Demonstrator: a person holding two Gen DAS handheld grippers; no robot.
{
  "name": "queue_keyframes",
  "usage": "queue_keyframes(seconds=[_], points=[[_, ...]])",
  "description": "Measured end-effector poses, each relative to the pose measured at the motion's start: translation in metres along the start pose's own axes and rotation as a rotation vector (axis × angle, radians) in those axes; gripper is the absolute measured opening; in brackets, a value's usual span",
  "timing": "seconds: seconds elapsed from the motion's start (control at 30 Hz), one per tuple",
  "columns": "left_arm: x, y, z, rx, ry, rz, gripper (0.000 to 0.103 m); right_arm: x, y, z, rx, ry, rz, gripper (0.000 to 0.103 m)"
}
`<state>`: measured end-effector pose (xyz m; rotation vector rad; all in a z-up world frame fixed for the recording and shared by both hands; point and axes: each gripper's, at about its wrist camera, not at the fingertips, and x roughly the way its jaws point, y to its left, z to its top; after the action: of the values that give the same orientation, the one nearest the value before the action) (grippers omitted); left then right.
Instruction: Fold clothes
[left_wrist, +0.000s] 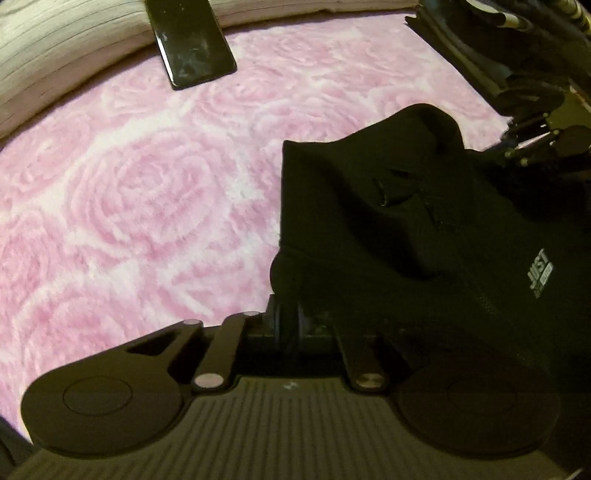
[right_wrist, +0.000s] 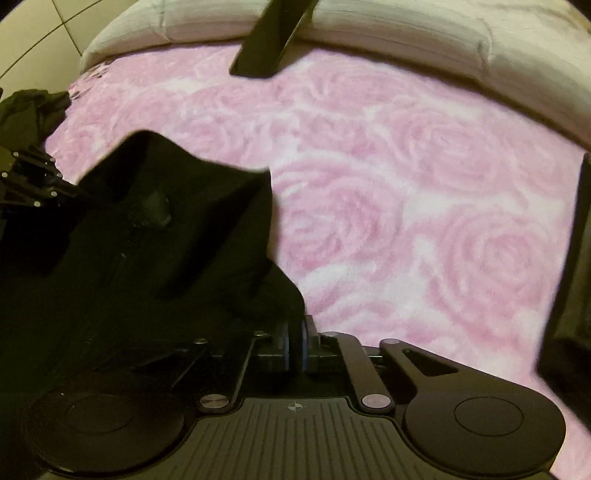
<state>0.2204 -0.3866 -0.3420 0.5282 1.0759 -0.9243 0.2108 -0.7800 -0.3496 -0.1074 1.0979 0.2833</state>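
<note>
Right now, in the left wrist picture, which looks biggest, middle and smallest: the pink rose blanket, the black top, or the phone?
1. Pink rose blanket, biggest.
2. Black top, though it sits nearer the camera.
3. Phone, smallest and farthest away.

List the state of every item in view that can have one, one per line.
Black garment: partly folded, bunched on the pink rose blanket, held at two edges.
Left tool: shut on the black garment.
Right tool: shut on the black garment.
Phone: screen dark, its far end propped on the beige quilt.
Dark clothes pile: unfolded, heaped at the blanket's edge.
</note>
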Motion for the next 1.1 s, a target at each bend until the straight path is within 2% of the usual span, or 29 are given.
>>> queue_keyframes(seconds=[0.07, 0.13, 0.23, 0.27, 0.33, 0.37, 0.43, 0.5, 0.63, 0.77, 0.9, 1.0, 1.1], points=[[-0.017, -0.002, 0.005, 0.0, -0.057, 0.033, 0.005, -0.023, 0.005, 0.017, -0.056, -0.073, -0.035, 0.003], [-0.034, 0.005, 0.014, -0.038, -0.127, 0.052, 0.005, -0.027, 0.005, 0.031, -0.098, -0.101, -0.069, 0.003], [-0.025, 0.012, 0.024, -0.04, -0.132, 0.098, 0.006, -0.005, -0.005, 0.033, -0.045, -0.077, -0.07, 0.004], [-0.012, 0.013, 0.024, -0.043, -0.098, 0.102, 0.006, 0.007, -0.009, 0.029, -0.01, -0.056, -0.063, 0.009], [0.011, 0.012, 0.017, -0.046, -0.03, 0.113, 0.01, 0.016, -0.01, 0.013, 0.058, -0.056, -0.123, 0.071], [0.013, 0.01, 0.012, -0.044, -0.046, 0.129, 0.01, 0.013, -0.009, 0.003, 0.089, -0.081, -0.142, 0.076], [0.006, 0.005, 0.006, -0.042, -0.072, 0.163, 0.016, -0.005, -0.007, -0.021, 0.154, -0.146, -0.117, 0.076], [-0.004, 0.0, 0.002, -0.023, -0.082, 0.208, 0.022, -0.034, -0.001, -0.053, 0.227, -0.195, -0.138, 0.076], [-0.04, -0.018, -0.009, -0.005, -0.125, 0.252, 0.022, -0.112, 0.014, -0.132, 0.408, -0.286, -0.14, 0.076], [-0.069, -0.059, -0.021, -0.015, -0.119, 0.195, 0.022, -0.182, 0.027, -0.221, 0.558, -0.245, -0.287, 0.076], [-0.08, -0.12, -0.034, 0.032, -0.086, 0.093, 0.031, -0.229, 0.021, -0.305, 0.704, -0.14, -0.42, 0.076], [-0.08, -0.167, -0.043, 0.055, -0.048, 0.032, 0.032, -0.247, 0.016, -0.34, 0.747, -0.109, -0.468, 0.076], [-0.076, -0.209, -0.049, 0.058, -0.015, -0.025, 0.032, -0.237, 0.017, -0.345, 0.697, -0.077, -0.44, 0.076]])
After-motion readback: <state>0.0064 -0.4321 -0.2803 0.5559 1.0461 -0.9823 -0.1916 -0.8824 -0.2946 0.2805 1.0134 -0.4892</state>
